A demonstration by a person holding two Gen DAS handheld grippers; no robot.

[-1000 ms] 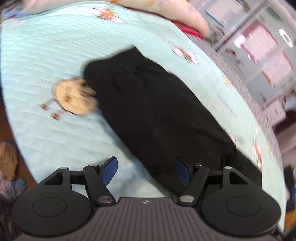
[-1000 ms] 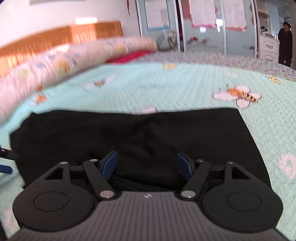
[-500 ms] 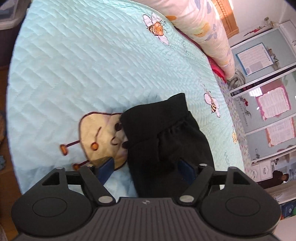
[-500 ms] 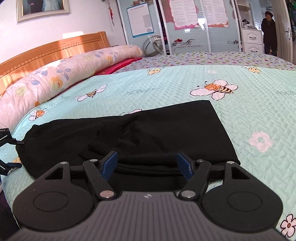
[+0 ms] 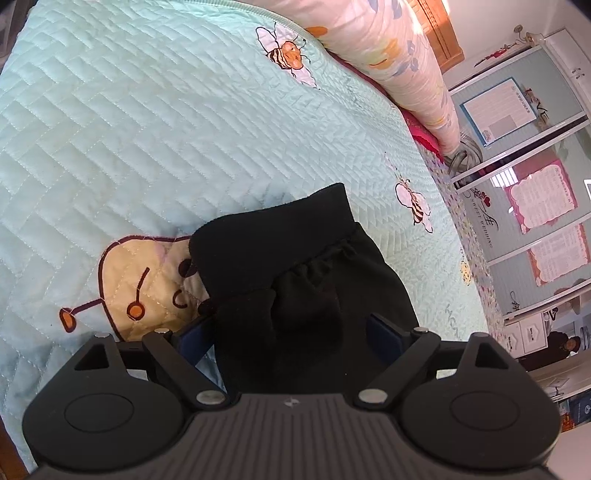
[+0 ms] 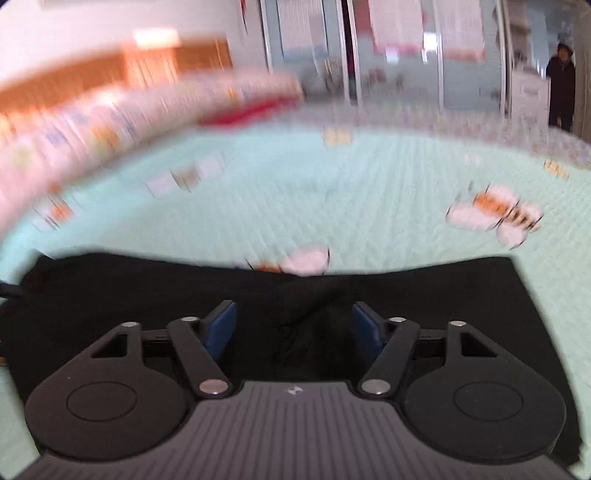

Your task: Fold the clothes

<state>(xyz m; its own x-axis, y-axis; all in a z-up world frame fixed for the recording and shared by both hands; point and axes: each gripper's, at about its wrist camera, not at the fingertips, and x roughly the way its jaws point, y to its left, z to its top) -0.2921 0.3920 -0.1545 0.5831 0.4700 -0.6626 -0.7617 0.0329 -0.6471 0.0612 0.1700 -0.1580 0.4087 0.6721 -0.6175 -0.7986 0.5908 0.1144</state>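
The black garment (image 5: 295, 280) is laid flat on the quilted bedspread (image 5: 147, 129), its elastic waistband end nearest the left gripper (image 5: 291, 332). The left jaws have just been opening and are spread wide around the fabric edge, with no pinch made. The right gripper (image 6: 293, 325) is positioned over the garment's middle; its jaws have just been closing, with cloth between them, apparently to gather a fold, but are not yet pressed together.

Bed with mint quilted bedspread (image 5: 155, 122), bee (image 5: 286, 55) and flower prints. Floral bolster (image 5: 402, 62) along wooden headboard (image 5: 441, 33). Sliding wardrobe doors (image 5: 532, 192) with posters. Person in dark clothes (image 6: 561, 88) by the doorway.
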